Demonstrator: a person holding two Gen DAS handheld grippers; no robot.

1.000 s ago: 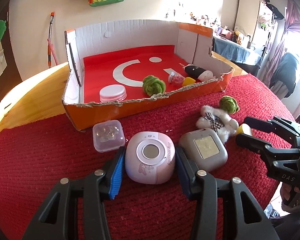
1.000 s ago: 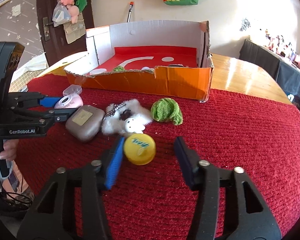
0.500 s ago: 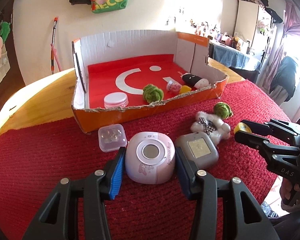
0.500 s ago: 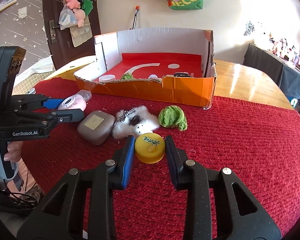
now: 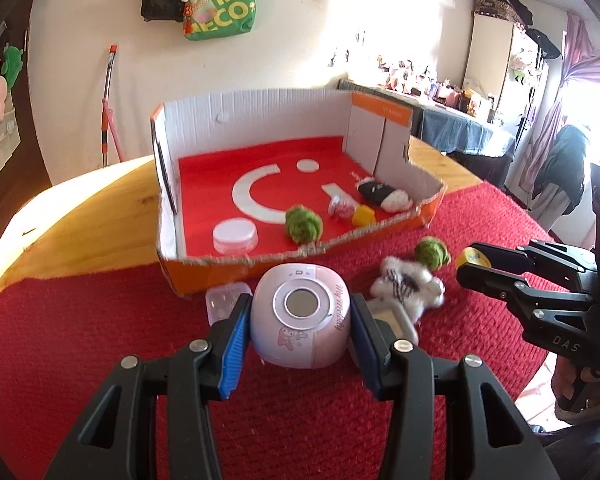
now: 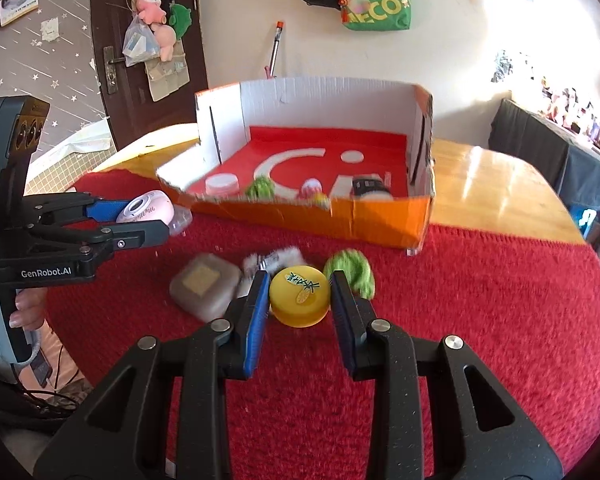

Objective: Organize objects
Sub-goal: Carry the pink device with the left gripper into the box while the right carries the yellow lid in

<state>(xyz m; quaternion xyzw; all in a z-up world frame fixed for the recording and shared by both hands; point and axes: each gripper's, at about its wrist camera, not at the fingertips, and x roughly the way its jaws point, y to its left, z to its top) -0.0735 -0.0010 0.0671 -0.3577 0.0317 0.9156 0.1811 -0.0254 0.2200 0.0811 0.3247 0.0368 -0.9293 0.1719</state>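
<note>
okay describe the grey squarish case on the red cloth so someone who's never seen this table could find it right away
Start at the orange cardboard box on the red cloth, then come toward the camera to the loose items in front of it. The grey case lies leftmost in that row, beside the white fluffy toy. It alone is dull grey, rounded-square, with a pale square panel on its lid.

A rounded pink case (image 5: pixel 300 320) with a round grey window sits clamped and raised near the orange cardboard box (image 5: pixel 300 260); a yellow round tin (image 6: pixel 299 295) is gripped likewise nearby.
</note>
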